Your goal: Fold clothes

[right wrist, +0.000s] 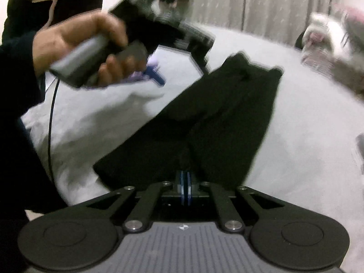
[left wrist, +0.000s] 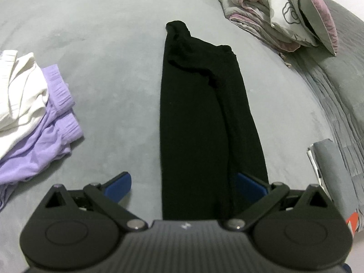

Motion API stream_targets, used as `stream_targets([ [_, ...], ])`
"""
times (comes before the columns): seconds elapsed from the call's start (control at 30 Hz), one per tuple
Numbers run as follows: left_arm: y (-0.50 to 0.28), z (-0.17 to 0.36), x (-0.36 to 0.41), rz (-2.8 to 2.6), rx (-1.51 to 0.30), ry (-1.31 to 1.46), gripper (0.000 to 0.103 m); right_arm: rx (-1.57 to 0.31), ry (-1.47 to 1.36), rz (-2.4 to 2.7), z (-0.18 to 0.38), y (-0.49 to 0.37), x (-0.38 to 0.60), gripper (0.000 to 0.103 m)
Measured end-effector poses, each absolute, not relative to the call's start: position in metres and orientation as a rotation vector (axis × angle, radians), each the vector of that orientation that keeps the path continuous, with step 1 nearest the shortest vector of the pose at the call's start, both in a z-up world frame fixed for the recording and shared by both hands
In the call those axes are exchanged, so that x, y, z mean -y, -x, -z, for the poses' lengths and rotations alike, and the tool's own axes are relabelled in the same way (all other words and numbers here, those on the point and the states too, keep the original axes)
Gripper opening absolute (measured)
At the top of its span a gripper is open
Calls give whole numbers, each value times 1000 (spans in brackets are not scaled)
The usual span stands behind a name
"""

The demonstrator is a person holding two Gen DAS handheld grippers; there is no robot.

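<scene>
Left wrist view, left to right: two folded garments stacked on the grey bed, one white garment atop one purple garment. Centre: one black garment laid out long and narrow. Left gripper spread wide, released, straddling its near end. Far right: one heap of patterned bedding. Right gripper clenched, pads together at the black garment's edge; a pinched fold cannot be confirmed through the blur.
</scene>
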State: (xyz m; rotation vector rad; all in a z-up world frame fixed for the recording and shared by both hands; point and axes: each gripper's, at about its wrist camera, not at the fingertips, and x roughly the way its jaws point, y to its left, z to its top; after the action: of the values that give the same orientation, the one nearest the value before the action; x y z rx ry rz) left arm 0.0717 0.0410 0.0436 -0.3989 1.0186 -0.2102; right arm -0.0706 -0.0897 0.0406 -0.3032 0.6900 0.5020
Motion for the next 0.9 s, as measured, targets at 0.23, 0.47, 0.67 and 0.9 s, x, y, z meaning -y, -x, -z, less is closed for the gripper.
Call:
stream_targets([
  [0.23,-70,-44,-41,206,-1019,389,102,-598,578,-444,-55,113,71,5],
  [0.47,-77,-42,-38,204,-1031,384,102,-532,770,-393,-50,125,57,6],
  [0.67,-76,-42,-38,212,-1031,369,102,-521,836,-408,-17,124,24,6],
  [0.9,-77,-44,-44,201,-1030,392,102,-611,775,-398,-13,116,34,8],
])
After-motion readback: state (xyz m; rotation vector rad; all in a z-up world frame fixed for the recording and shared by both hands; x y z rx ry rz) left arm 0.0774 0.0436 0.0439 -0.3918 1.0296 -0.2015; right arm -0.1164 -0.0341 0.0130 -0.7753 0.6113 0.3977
